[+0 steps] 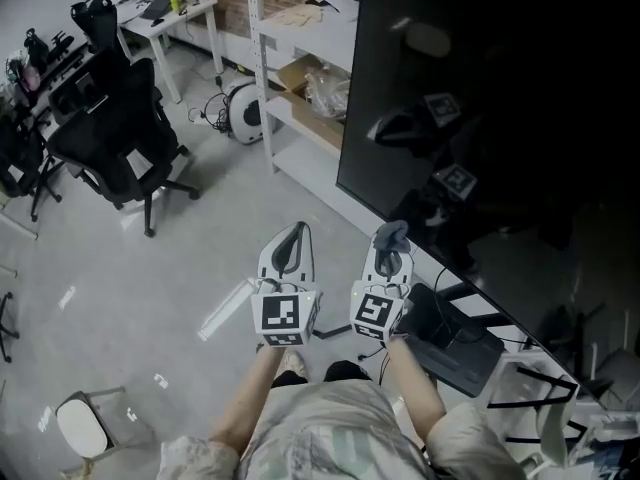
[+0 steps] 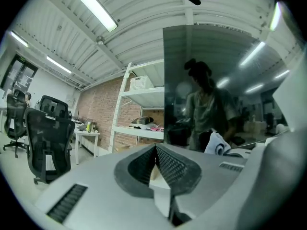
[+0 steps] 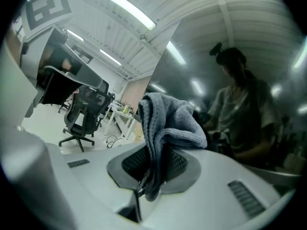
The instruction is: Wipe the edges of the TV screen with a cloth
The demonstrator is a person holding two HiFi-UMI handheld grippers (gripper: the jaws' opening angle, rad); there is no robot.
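Left gripper [image 2: 156, 152]: fingers closed on nothing. At its 3 o'clock the right gripper [image 1: 391, 248] has its fingers clamped on the cloth [image 3: 168, 123]. Held by one fold, it may well pull free when dragged along an edge. It is grey, nubbly, bunched and drooping. The TV screen [image 1: 500, 118], at 1 o'clock just beyond, is black and glossy.

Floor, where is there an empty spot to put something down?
The grey floor is bare between the black office chair and the white stool. Another bare strip runs from the chair's wheels to the white shelf. It is crowded at the right, under the TV, around the black box.
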